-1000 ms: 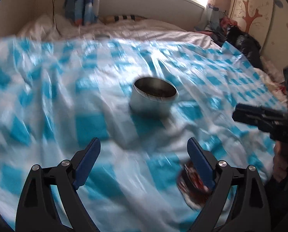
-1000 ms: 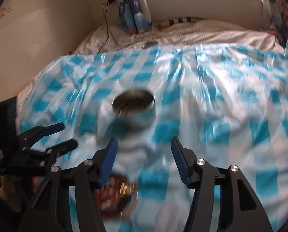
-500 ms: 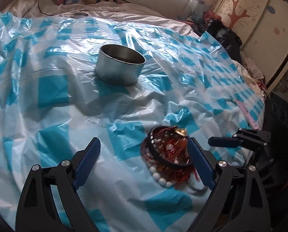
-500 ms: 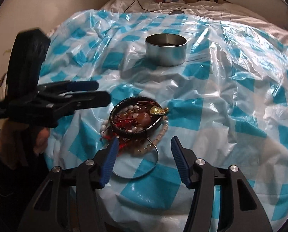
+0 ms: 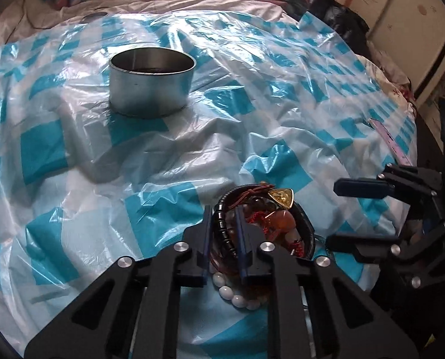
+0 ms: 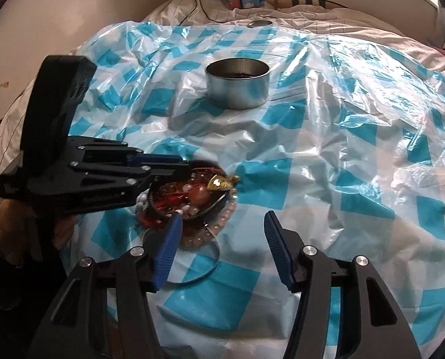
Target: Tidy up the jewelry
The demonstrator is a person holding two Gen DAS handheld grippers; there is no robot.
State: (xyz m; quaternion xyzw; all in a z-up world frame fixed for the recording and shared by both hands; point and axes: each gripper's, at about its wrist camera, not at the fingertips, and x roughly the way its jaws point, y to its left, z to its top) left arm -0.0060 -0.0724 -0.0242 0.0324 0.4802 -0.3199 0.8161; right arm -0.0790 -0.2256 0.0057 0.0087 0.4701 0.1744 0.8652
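A blue-and-white checked plastic sheet [image 5: 267,95] covers the bed, and a round metal tin [image 5: 152,80] stands on it, well beyond the jewelry. The right gripper [image 6: 222,248] hangs spread wide just over the near edge of the pile. The left gripper [image 5: 223,233], spread half a second ago, has now pressed together on a black bead bracelet [image 5: 222,224] in the jewelry pile [image 6: 192,200] near the sheet's front edge

I've brought my left gripper [image 5: 223,224] down and closed its fingers from wide apart onto the black beaded bracelet [image 5: 222,224] at the jewelry pile's [image 6: 192,197] nine o'clock edge. The metal tin [image 5: 152,80] now looms closer at eleven o'clock.
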